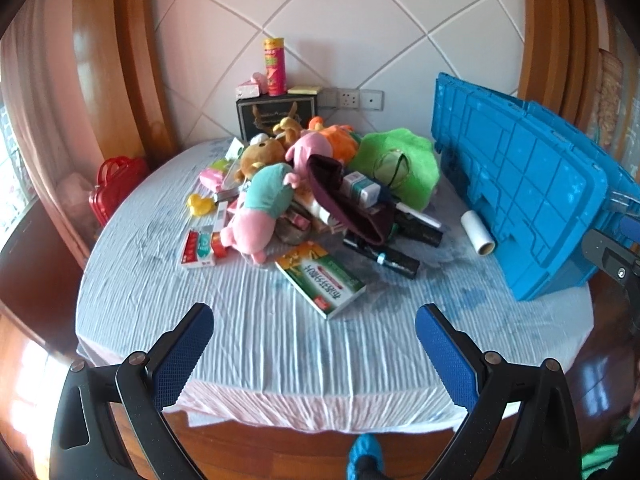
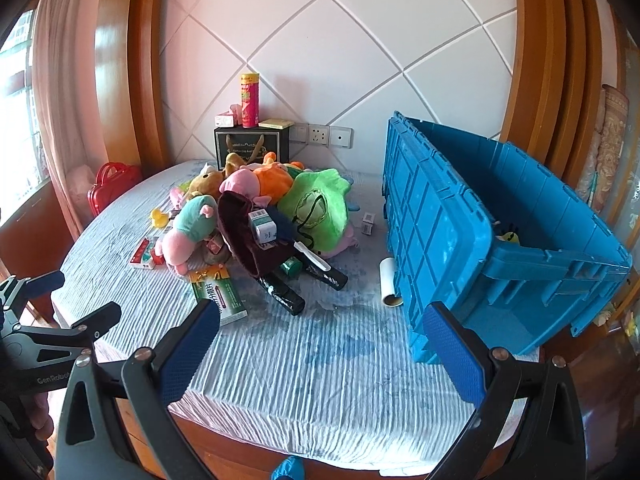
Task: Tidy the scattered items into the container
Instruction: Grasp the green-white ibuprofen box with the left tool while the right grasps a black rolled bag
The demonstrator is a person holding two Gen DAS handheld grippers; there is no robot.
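Note:
A heap of soft toys lies mid-table: a pink-and-teal plush (image 1: 260, 212), a brown bear (image 1: 260, 152) and a green plush (image 1: 400, 164). Around it lie a green-and-white box (image 1: 322, 278), black tubes (image 1: 384, 256), a red-and-white box (image 1: 200, 246), a yellow duck (image 1: 199, 204) and a white roll (image 1: 478, 232). The blue crate (image 2: 460, 240) stands tilted at the right, with a small yellow thing (image 2: 508, 236) inside. My left gripper (image 1: 314, 344) hangs open over the table's near edge, holding nothing. My right gripper (image 2: 322, 344) is open too, just left of the crate's near corner.
At the back wall a black box (image 1: 276, 114) carries a chip can (image 1: 275, 66) and small packs. A red case (image 1: 116, 184) stands off the table's left side. A small carton (image 2: 368, 222) lies beside the crate. The bare striped tablecloth (image 2: 340, 360) spreads in front.

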